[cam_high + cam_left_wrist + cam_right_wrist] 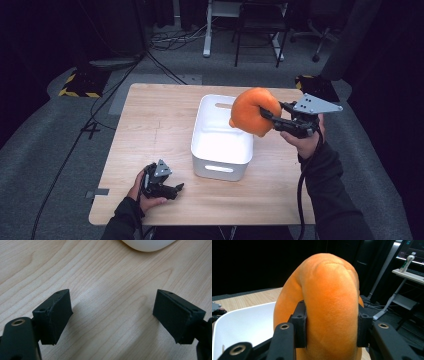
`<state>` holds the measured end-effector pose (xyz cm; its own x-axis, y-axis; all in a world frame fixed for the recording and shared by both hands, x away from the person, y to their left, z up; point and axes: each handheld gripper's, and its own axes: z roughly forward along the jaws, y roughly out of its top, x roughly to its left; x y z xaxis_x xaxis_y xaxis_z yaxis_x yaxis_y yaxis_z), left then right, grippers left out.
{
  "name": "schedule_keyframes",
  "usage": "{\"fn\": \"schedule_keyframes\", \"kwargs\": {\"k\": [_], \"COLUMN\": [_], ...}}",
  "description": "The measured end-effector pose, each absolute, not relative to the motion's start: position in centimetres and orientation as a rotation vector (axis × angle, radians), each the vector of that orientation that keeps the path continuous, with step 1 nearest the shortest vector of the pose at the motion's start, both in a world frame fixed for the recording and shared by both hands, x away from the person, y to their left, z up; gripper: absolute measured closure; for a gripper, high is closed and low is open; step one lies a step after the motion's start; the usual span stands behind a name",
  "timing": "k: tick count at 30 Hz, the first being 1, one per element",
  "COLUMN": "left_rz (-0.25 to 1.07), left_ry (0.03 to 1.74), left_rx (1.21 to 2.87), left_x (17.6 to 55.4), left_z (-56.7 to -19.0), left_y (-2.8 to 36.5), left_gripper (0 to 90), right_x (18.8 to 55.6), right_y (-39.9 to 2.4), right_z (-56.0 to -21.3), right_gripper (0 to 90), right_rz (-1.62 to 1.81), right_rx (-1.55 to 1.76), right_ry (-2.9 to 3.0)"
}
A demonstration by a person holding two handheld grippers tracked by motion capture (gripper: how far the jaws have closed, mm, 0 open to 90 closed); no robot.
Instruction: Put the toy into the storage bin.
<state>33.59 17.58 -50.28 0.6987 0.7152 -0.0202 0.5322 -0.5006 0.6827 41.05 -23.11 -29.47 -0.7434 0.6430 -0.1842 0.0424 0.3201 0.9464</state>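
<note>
Item: orange plush ring, soft, doughnut-shaped. Location: held in the air over the far right corner of the white bin, above its rim and not touching it. The ring stands on edge, its hole facing roughly across the table.

Holder: right gripper, jaws clamped on one limb of the ring; in the right gripper view the pads dent the plush on both sides. The ring lies straight ahead of these jaws, toward the bin; the bin's open cavity sits just below and to the left of it as seen from above. A drop into the bin would, by my reckoning, need only a short carry leftward. The right hand is the nearer one by far.

Second tool: left gripper, resting low on the wooden table at the near left corner, jaws standing apart with bare wood between them; well apart from the ring.

Not legible: the ring's lower edge, masked by the jaws; the bin floor, washed out by glare; the room beyond the table, dark.
</note>
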Motion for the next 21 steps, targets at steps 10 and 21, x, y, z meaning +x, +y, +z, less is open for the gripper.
{"fn": "schedule_keyframes", "kwargs": {"k": [10, 21], "left_rz": [0.349, 0.350], "left_ry": [0.948, 0.949], "left_rx": [2.225, 2.225], "left_x": [33.6, 33.6], "left_z": [-50.3, -50.3], "left_y": [17.6, 17.6], "left_gripper": [15.8, 15.8], "right_x": [41.0, 41.1], "right_y": [-21.6, -20.1], "right_z": [-29.6, -30.2], "right_gripper": [56.1, 55.7], "right_rz": [1.450, 1.461], "right_rx": [0.586, 0.565], "right_ry": [2.066, 2.092]}}
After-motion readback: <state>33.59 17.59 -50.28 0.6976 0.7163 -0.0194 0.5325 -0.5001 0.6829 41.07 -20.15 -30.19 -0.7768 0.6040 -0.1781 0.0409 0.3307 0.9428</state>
